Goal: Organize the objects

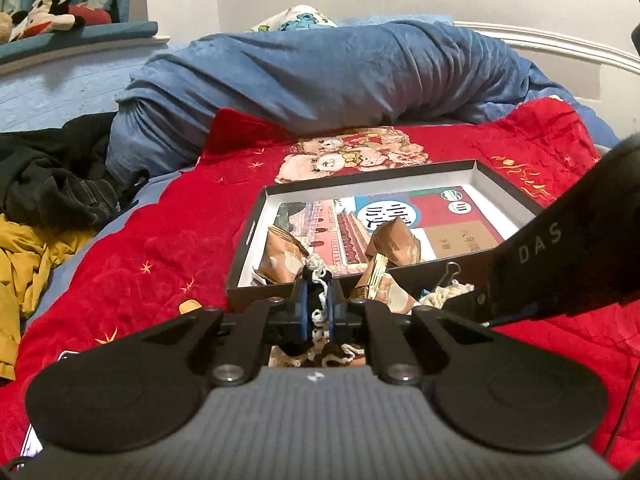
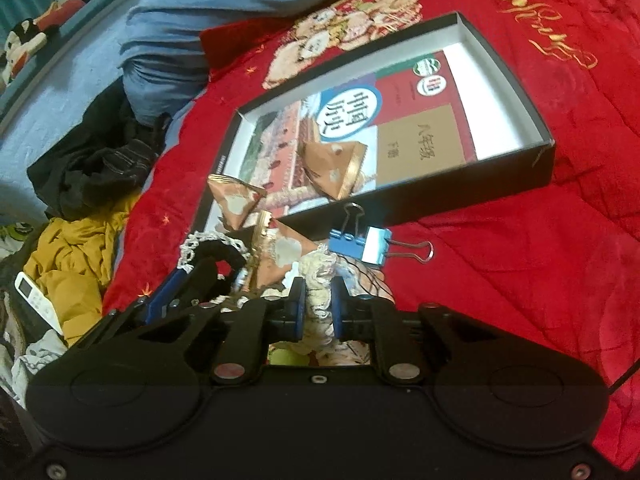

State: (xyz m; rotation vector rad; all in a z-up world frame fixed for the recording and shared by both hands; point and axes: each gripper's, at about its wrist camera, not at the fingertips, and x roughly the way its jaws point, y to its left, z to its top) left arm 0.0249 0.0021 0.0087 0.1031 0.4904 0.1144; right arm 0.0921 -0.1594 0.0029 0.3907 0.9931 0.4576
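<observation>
Red blanket (image 1: 160,240) covers the bed you are working on, with a rumpled blue quilt (image 1: 320,76) lying beyond it.

Your left gripper (image 1: 317,312) is clamped on a black hair tie (image 1: 316,292) edged with white lace, which sticks up between the pads. Directly ahead of this gripper sits an open black box (image 1: 248,240), its near wall almost touching the fingertips.

Inside the box lies a textbook (image 2: 420,120) flat on the bottom. Two brown snack packets rest on it: one (image 1: 280,256) ahead and slightly left of your left gripper, another (image 1: 394,240) ahead and right. A third packet (image 1: 376,284) lies outside the box, just right of that gripper.

Your right gripper (image 2: 318,304) is closed on a cream lace hair tie (image 2: 318,300), bunched between its pads. A blue binder clip (image 2: 360,244) lies on the blanket just ahead and to the right of this gripper, close to the box's near wall.

Off to the left of both grippers are black clothes (image 2: 92,168) and a yellow garment (image 2: 72,264).
</observation>
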